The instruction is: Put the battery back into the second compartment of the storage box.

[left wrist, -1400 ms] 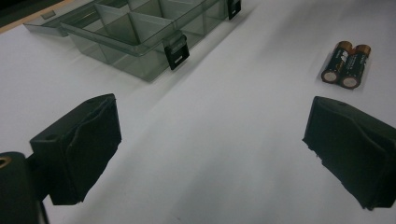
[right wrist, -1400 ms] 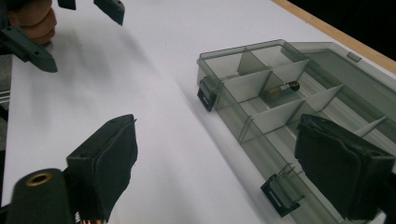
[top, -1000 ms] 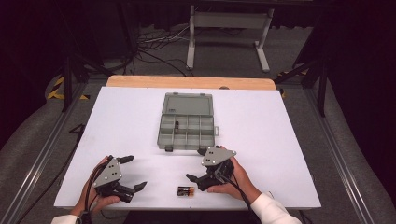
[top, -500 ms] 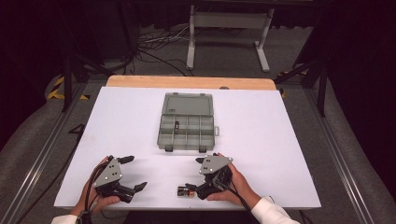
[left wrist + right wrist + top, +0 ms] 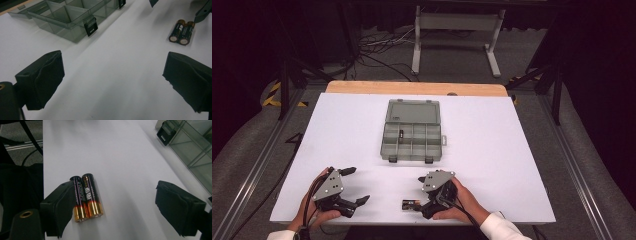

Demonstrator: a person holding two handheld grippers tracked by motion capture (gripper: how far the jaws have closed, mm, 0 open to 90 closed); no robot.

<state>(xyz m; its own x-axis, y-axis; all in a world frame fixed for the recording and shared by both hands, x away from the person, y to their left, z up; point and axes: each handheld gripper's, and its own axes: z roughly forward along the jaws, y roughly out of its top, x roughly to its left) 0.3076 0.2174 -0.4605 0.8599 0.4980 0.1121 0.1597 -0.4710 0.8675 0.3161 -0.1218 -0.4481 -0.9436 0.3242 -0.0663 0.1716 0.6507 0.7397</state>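
Two batteries (image 5: 86, 196) are laid side by side near the table's (image 5: 522, 150) front edge, well short of the open box (image 5: 412, 131). Right gripper (image 5: 424, 200) is held wide open, one jaw beside them, nothing gripped. Left gripper (image 5: 354, 187) is spread wide over bare table, empty

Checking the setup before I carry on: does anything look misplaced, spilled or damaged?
Nothing looks damaged or spilled. The organiser box lies open with one battery in a compartment, while two batteries lie loose, side by side, at the table's near edge beside the open right gripper.
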